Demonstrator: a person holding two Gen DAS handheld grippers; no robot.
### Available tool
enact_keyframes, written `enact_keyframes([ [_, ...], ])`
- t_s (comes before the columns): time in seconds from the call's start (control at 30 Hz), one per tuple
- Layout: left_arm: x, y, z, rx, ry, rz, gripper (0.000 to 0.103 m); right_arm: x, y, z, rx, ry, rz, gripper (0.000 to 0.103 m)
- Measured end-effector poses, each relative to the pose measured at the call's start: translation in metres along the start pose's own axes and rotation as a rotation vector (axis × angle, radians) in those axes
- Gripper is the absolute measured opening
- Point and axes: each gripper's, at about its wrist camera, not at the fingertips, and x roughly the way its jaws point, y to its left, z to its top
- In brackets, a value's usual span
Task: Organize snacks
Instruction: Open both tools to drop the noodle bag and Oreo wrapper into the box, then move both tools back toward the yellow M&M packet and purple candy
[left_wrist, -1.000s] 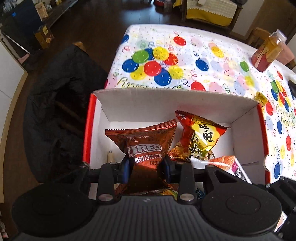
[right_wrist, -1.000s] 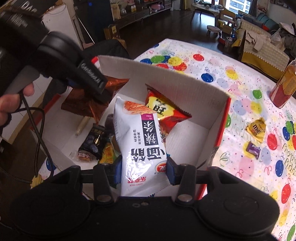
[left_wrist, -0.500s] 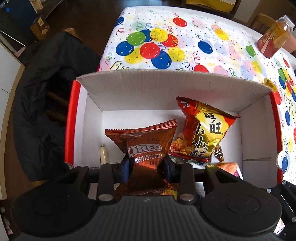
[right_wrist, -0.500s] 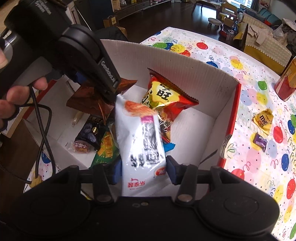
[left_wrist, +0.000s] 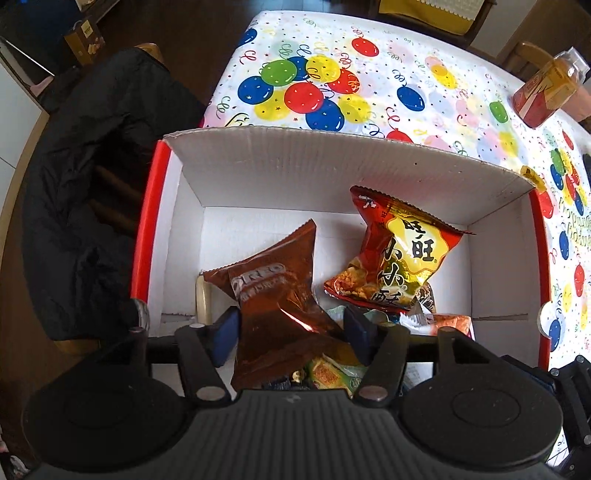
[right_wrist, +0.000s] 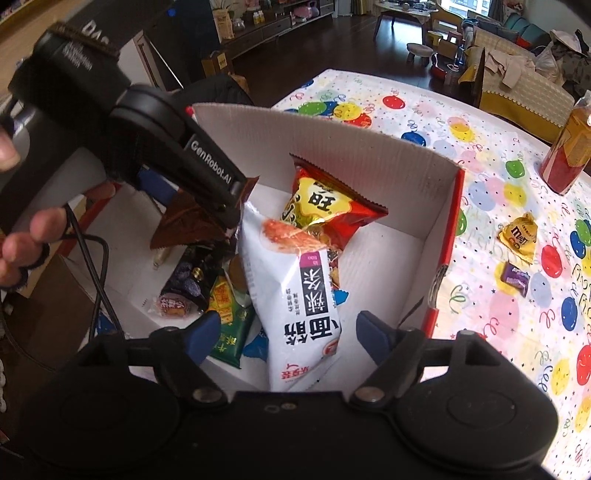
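Observation:
A white cardboard box with red outer sides stands on the balloon-print table. My left gripper hangs over its near left part, jaws opening. The brown Oreo packet lies tilted between the pads, no longer pinched. My right gripper is also opening. The white noodle-snack packet leans loose between its fingers, clear of both pads. A red-and-yellow packet rests against the far wall. Small purple and green packets lie on the box floor.
On the tablecloth right of the box lie a yellow M&M's packet and a purple candy. A drink bottle stands further back. A chair draped with a black jacket is left of the table.
Both grippers' jaws have spread apart. The Oreo packet has slumped and tipped to the left. The white packet has slid free and leans in the box.

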Motion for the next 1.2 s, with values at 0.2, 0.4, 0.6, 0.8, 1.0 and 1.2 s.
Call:
enact_keyframes([
  [0.2, -0.017, 0.002, -0.009, -0.007, -0.038, -0.029, 0.076, -0.017, -0.004, -0.002, 0.046, -0.038, 0.022, 0.091],
  [0.4, -0.039, 0.001, -0.019, 0.002, -0.088, -0.064, 0.083, -0.041, -0.005, -0.007, 0.062, -0.084, 0.044, 0.099],
  [0.6, -0.064, -0.008, -0.029, 0.013, -0.156, -0.108, 0.088, -0.069, -0.011, -0.016, 0.072, -0.134, 0.051, 0.103],
  [0.8, -0.089, -0.038, -0.036, 0.077, -0.212, -0.143, 0.088, -0.097, -0.025, -0.028, 0.053, -0.195, 0.018, 0.103],
  [1.0, -0.103, -0.085, -0.031, 0.129, -0.244, -0.179, 0.088, -0.114, -0.059, -0.036, 0.072, -0.216, -0.021, 0.103],
  [1.2, -0.099, -0.142, -0.02, 0.172, -0.237, -0.179, 0.088, -0.121, -0.107, -0.041, 0.09, -0.214, -0.067, 0.102],
])
